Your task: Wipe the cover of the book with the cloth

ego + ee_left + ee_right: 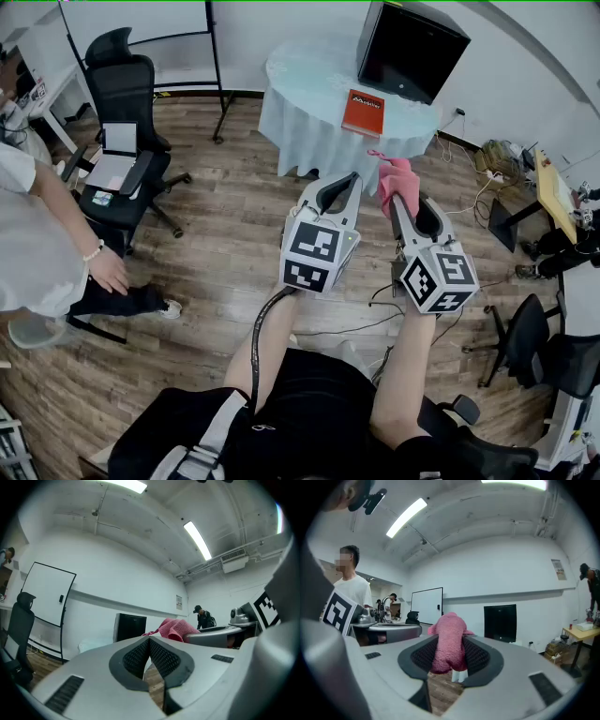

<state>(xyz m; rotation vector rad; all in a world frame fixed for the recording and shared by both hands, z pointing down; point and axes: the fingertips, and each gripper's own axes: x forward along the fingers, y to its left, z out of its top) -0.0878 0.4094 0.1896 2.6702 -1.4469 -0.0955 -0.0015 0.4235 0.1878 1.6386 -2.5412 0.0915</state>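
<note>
Above a wood-plank floor [216,225], the head view shows a person holding two pale plastic grippers side by side, each carrying a cube of black-and-white square markers. The left gripper [349,180] has its black ribbed pads pressed together with nothing between them. The right gripper [398,199] pinches a pink cloth [394,176], a fuzzy, crumpled bunch that sticks out past the jaw tips. Well apart from both, the book [364,112] lies flat on a round table [300,94] draped in pale blue-green fabric; its cover is a smooth red-orange rectangle with a line of white print near the top. A boxy black screen [411,47] stands behind it on the same table. A black mesh office chair [127,94] sits at the left, beside a person in a white shirt [33,234].

From the left gripper view, the two dark, cross-hatched pads [161,658] meet in a closed seam and hold nothing, and the pink cloth shows beyond them to the right, soft and folded. A whiteboard [44,597] on a black frame stands by the far wall.

From the right gripper view, the terry-textured cloth fills the gap between the ribbed pads [480,656], squeezed into a rounded lump that bulges above them. The book cannot be made out in either gripper view.
</note>
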